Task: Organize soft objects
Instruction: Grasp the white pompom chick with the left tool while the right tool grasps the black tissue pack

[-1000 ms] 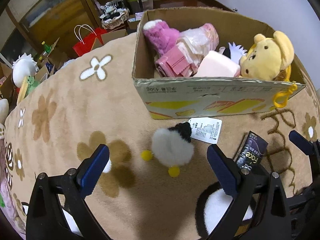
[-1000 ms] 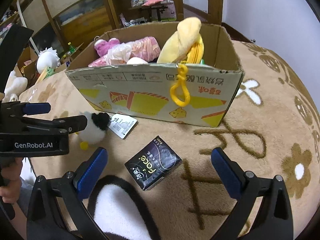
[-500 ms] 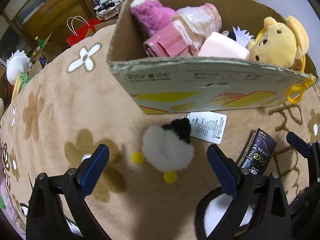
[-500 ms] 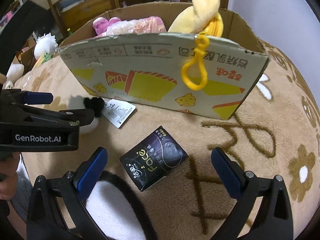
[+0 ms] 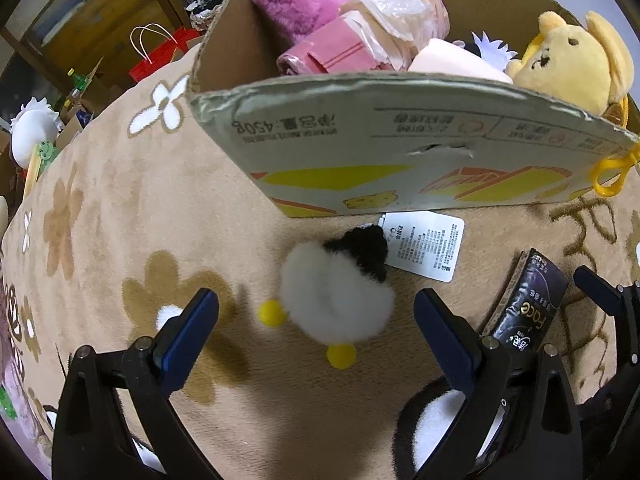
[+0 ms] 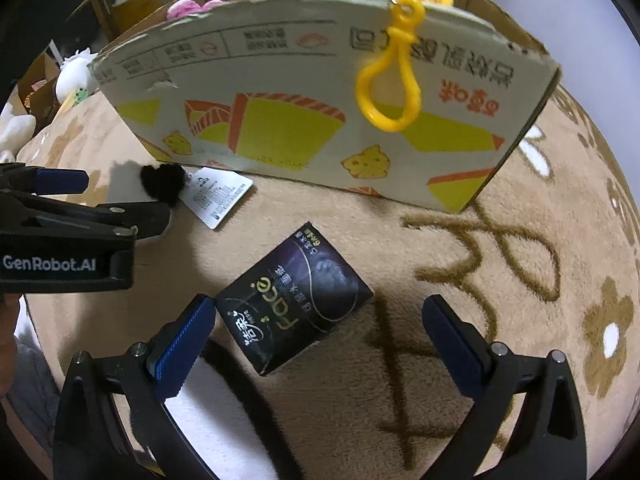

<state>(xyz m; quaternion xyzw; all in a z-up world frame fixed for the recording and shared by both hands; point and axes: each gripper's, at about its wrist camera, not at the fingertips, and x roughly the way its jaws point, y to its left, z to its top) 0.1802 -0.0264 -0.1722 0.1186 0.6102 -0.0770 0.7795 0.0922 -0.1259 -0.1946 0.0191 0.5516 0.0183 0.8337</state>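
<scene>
Both grippers' jaws wide apart

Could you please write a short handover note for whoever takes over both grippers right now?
Left gripper: open, empty, straddling the white and black plush on the blanket.
Right gripper: open, empty, framing the dark tissue pack.
Cardboard box already holds the yellow bear, pink plush and pink bundles.
Left: grasp the plush and the pack, likely drop both in the box.
</scene>
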